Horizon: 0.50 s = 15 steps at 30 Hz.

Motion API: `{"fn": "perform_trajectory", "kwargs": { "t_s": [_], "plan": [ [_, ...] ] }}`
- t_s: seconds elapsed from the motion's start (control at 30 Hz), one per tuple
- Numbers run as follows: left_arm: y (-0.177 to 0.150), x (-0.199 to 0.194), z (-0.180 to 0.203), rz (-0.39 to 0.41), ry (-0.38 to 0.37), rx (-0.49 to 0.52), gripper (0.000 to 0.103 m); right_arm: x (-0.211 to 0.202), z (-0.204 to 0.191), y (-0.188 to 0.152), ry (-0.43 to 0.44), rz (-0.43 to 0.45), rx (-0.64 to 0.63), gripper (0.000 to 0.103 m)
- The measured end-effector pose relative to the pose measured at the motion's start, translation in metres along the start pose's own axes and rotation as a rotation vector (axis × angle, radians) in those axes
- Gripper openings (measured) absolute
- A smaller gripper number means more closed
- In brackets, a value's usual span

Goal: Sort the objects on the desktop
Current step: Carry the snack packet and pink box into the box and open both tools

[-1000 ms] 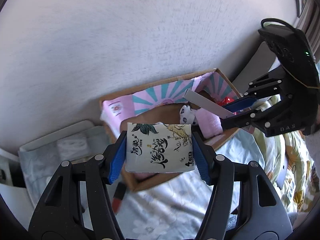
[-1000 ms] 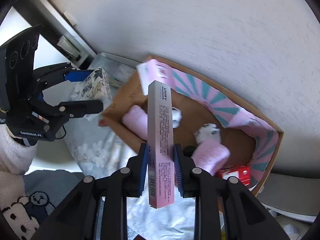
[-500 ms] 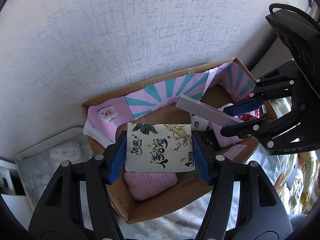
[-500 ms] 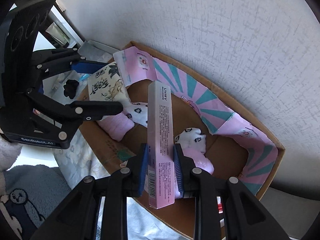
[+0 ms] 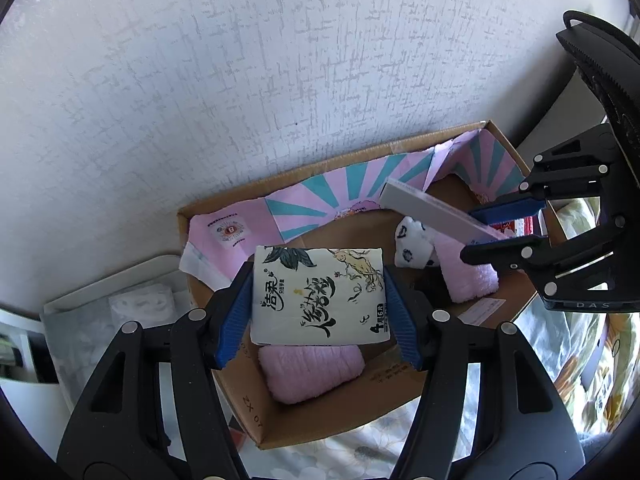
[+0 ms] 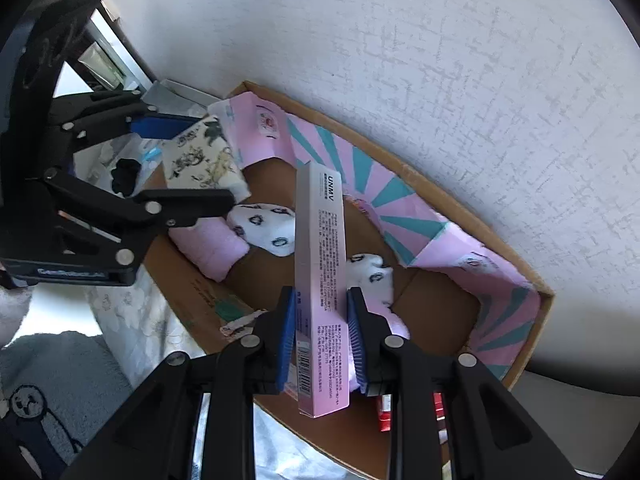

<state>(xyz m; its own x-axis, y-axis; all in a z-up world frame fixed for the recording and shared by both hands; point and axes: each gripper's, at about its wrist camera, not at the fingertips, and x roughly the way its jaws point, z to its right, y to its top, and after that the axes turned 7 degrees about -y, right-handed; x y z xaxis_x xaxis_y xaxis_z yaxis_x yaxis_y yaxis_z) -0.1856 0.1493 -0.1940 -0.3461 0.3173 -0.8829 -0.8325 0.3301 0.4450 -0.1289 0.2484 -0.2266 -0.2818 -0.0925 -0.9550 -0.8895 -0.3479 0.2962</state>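
My left gripper [image 5: 318, 312] is shut on a white tissue pack [image 5: 318, 298] with black calligraphy, held above the left end of a cardboard box [image 5: 320, 428]. My right gripper [image 6: 320, 336] is shut on a long pink carton [image 6: 320, 280] and holds it over the box's [image 6: 544, 308] middle. The carton also shows in the left wrist view [image 5: 432, 214], the tissue pack in the right wrist view [image 6: 202, 160]. Inside the box lie pink rolled towels [image 5: 312, 370], white patterned socks [image 6: 266, 230] and a red packet [image 6: 384, 412].
The box has pink and teal lining [image 5: 360, 184] and stands against a white textured wall [image 5: 280, 60]. A white tray [image 5: 120, 304] with pale items sits left of it. A floral cloth [image 5: 380, 452] covers the surface in front.
Both grippers have moved in over the box with their loads. The tissue pack now hangs above the pink towel, the carton over the socks.
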Motion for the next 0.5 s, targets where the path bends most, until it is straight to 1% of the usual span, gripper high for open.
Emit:
{"fn": "perform_trajectory", "kwargs": {
  "t_s": [0.03,0.07,0.1,0.13,0.17,0.2,0.23,0.27,0.3,0.33,0.4,0.5],
  "plan": [
    [0.000,-0.002,0.000,0.003,-0.005,-0.002,0.063,-0.002,-0.001,0.000,-0.019,0.007,0.000,0.024],
    [0.001,-0.001,0.001,0.005,-0.002,-0.002,0.068,-0.004,-0.001,0.001,-0.034,0.018,0.007,0.024],
    [0.001,-0.001,0.001,0.008,0.008,-0.004,0.089,-0.006,0.000,0.001,-0.040,0.029,0.016,0.028],
    [0.001,-0.003,0.001,0.021,0.014,-0.002,0.102,-0.007,0.002,0.001,-0.042,0.034,0.020,0.042],
    [0.001,-0.005,0.002,0.040,0.007,0.001,0.103,-0.007,0.003,0.001,-0.054,0.038,0.033,0.054],
    [0.001,-0.006,0.002,0.049,-0.001,0.000,0.103,-0.008,0.004,0.001,-0.066,0.044,0.044,0.080],
    [0.002,-0.007,0.001,0.047,-0.006,-0.005,0.103,-0.009,0.004,0.000,-0.075,0.057,0.050,0.090],
    [0.003,-0.009,0.001,0.050,-0.016,-0.011,0.103,-0.010,0.004,-0.002,-0.074,0.069,0.054,0.091],
    [0.004,-0.011,0.000,0.057,-0.025,-0.012,0.103,-0.010,0.003,-0.003,-0.070,0.070,0.058,0.096],
    [0.005,-0.012,0.000,0.062,-0.024,-0.012,0.103,-0.010,0.004,-0.004,-0.062,0.062,0.064,0.103],
    [0.006,-0.017,0.000,0.074,-0.008,-0.005,0.103,-0.011,0.004,-0.005,-0.041,0.062,0.071,0.103],
    [0.005,-0.025,0.000,0.094,-0.011,-0.011,0.103,-0.016,0.004,-0.007,-0.064,0.069,0.078,0.103]
  ]
}}
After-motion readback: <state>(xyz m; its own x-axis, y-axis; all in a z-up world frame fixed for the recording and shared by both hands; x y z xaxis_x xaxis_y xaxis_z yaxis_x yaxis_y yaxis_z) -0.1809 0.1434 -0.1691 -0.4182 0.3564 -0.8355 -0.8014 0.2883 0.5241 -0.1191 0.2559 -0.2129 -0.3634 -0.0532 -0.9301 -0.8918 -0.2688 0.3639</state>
